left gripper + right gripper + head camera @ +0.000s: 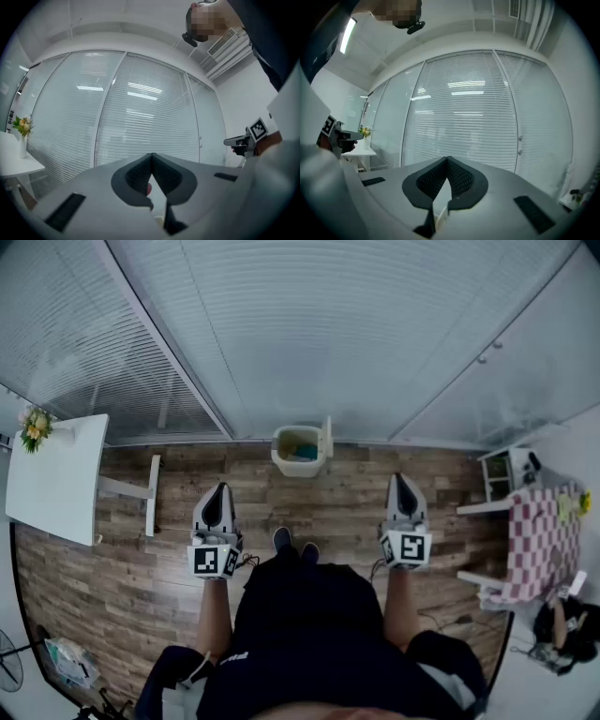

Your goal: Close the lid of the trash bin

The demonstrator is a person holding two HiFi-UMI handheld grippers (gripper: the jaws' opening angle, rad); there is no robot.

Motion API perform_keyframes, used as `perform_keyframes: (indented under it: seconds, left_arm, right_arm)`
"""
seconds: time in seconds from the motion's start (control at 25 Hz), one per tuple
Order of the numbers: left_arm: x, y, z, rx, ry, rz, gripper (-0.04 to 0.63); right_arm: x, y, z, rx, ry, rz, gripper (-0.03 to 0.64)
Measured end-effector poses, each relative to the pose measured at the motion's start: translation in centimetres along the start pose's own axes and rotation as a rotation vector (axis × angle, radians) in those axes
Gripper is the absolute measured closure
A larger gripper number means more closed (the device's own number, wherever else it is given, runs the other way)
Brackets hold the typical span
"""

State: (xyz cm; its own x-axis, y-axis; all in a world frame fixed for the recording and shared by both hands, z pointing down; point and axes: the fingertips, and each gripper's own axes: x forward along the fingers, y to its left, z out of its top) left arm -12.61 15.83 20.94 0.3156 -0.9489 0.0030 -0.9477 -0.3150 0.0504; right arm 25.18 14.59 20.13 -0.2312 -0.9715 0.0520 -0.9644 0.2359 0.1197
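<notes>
Head view: the trash bin [298,453] is seen at upper centre, its lid [327,439] raised. The left gripper [221,488] and right gripper [399,478] are held below it, jaws pressed together on nothing.

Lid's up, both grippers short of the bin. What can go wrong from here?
1. The small white trash bin stands free on the wood floor. A push on its upright lid may slide or tip it instead of folding the lid.
2. The lid stands at the bin's right edge. The shut right gripper must push it leftward, since a push from the left would likely open it further.
</notes>
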Motion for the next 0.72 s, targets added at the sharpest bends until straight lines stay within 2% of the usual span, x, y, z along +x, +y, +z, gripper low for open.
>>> perform_keyframes:
  seconds: [0.28, 0.6, 0.72]
  left_arm:
    - [0.8, 0.6, -0.1, 0.003, -0.004, 0.002, 0.589]
    - [1.9, 1.0, -0.1, -0.006, -0.012, -0.006, 0.589]
    - [2.1, 1.1, -0.2, -0.006, -0.009, -0.011, 0.589]
  right_arm:
    - [0.9, 0.3, -0.4, -0.030, 0.016, 0.008, 0.614]
    - [1.7, 0.9, 0.8, -0.019, -0.029, 0.038, 0.614]
    - [2.0, 1.2, 0.9, -0.049, -0.033, 0.044, 0.614]
